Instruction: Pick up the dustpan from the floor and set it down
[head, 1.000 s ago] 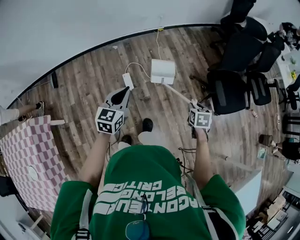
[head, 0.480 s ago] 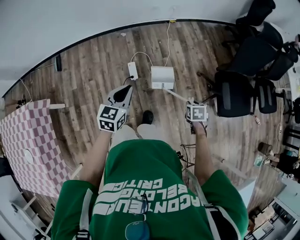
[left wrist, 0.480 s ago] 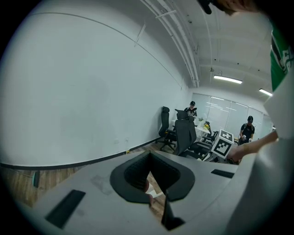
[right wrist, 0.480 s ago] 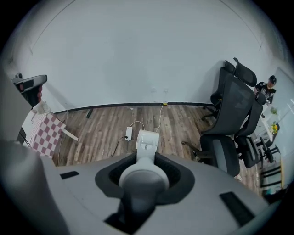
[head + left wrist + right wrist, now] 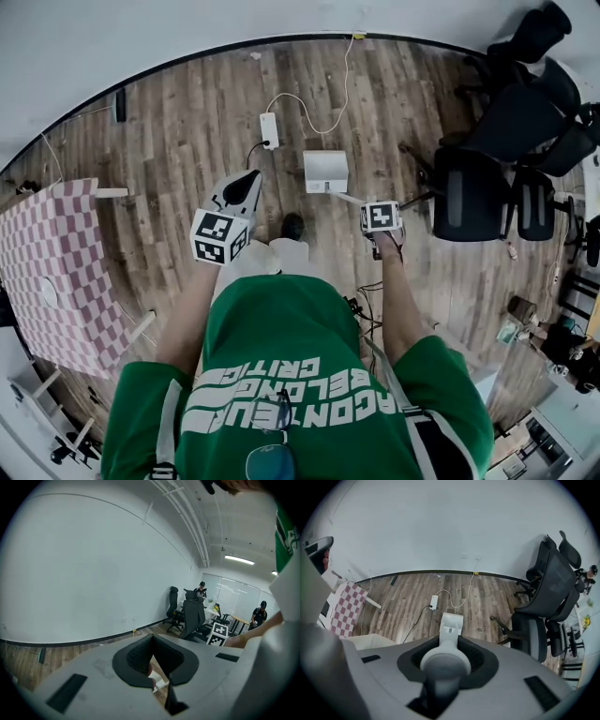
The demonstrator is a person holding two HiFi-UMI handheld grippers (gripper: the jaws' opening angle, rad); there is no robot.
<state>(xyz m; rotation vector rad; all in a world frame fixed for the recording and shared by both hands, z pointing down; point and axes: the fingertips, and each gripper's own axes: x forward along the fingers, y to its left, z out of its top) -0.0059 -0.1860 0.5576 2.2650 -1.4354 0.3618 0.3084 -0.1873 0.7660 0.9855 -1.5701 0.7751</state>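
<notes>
The right gripper (image 5: pixel 444 663), clamped on the handle (image 5: pixel 349 195), has drawn the dustpan (image 5: pixel 325 172) nearer the person; it appears lifted clear of the floor (image 5: pixel 187 141), set-down pending. The left gripper (image 5: pixel 151 641) is closed, empty

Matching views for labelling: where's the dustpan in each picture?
Head view: dustpan at centre, ahead of the person's feet, its handle running into the right gripper.
Right gripper view: dustpan at centre, just beyond the jaws, which are shut on its handle.
Left gripper view: not clearly in it; only a white sliver shows between the jaws.
Shared landmark: black office chairs.
</notes>
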